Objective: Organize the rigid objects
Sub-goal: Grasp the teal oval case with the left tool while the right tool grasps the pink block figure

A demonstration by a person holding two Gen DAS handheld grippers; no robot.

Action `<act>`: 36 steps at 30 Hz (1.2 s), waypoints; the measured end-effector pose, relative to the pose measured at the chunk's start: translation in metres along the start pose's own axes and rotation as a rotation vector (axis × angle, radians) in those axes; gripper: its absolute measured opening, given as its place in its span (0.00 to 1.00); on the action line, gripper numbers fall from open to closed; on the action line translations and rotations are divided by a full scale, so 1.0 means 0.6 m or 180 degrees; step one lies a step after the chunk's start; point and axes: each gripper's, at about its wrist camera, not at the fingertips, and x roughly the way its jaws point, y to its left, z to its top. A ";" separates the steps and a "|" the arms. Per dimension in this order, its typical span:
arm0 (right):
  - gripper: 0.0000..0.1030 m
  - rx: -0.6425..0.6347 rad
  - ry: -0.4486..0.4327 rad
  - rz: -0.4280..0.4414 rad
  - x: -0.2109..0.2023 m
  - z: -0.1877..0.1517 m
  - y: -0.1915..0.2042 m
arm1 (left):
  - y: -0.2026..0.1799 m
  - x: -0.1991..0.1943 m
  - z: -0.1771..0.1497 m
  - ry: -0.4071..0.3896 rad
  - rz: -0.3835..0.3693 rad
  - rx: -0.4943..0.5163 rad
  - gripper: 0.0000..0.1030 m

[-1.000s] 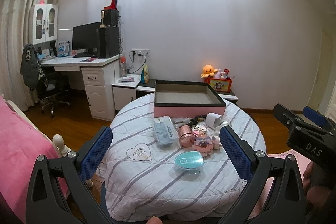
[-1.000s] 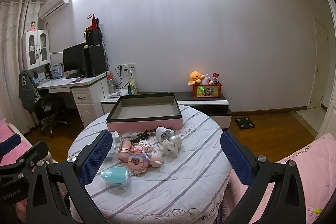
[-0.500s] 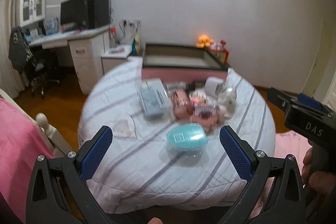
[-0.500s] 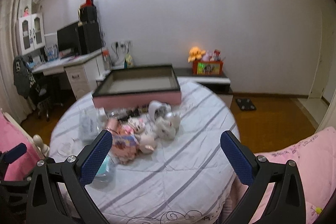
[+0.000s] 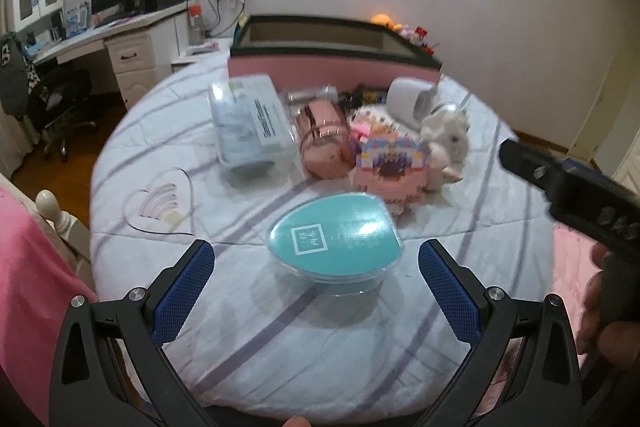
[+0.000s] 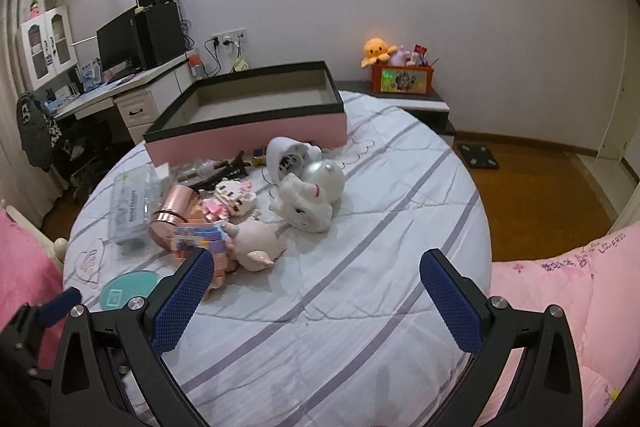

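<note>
With both claws spread wide and empty, risks skidding the probably slick teal case (image 5: 335, 237) on contact.

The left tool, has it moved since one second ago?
Yes. The left tool has come forward and down toward the teal case; the pink box behind looms larger.

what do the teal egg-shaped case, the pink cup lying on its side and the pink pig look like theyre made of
Teal case: likely plastic, a clear glossy shell over a teal insert; highlights glint on it.
Pink cup: probably metal or metallic-coated plastic; rose-gold sheen with bright ringed rim.
Pink pig: looks like glazed ceramic or hard vinyl; smooth, glossy, no fuzz. Cannot tell which.
</note>
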 end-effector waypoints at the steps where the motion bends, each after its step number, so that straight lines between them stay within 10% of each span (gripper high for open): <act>1: 1.00 0.0006 0.0017 0.0004 0.005 0.000 -0.001 | -0.001 0.014 0.000 0.0054 0.0023 -0.0005 1.00; 5: 1.00 -0.0005 0.0094 0.0045 0.022 0.002 0.001 | 0.015 0.042 0.000 0.0130 -0.0029 -0.0101 0.98; 9: 1.00 -0.0042 0.0160 0.0103 0.039 0.002 0.013 | 0.034 0.048 0.007 0.0100 -0.0127 -0.0155 0.72; 29: 0.98 -0.0033 0.0508 0.0509 0.099 -0.010 0.109 | 0.121 0.052 0.029 0.0011 -0.0098 -0.0140 0.72; 36: 0.74 0.0031 0.0578 0.0463 0.125 -0.008 0.111 | 0.123 0.059 0.035 -0.0002 -0.0118 -0.0126 0.72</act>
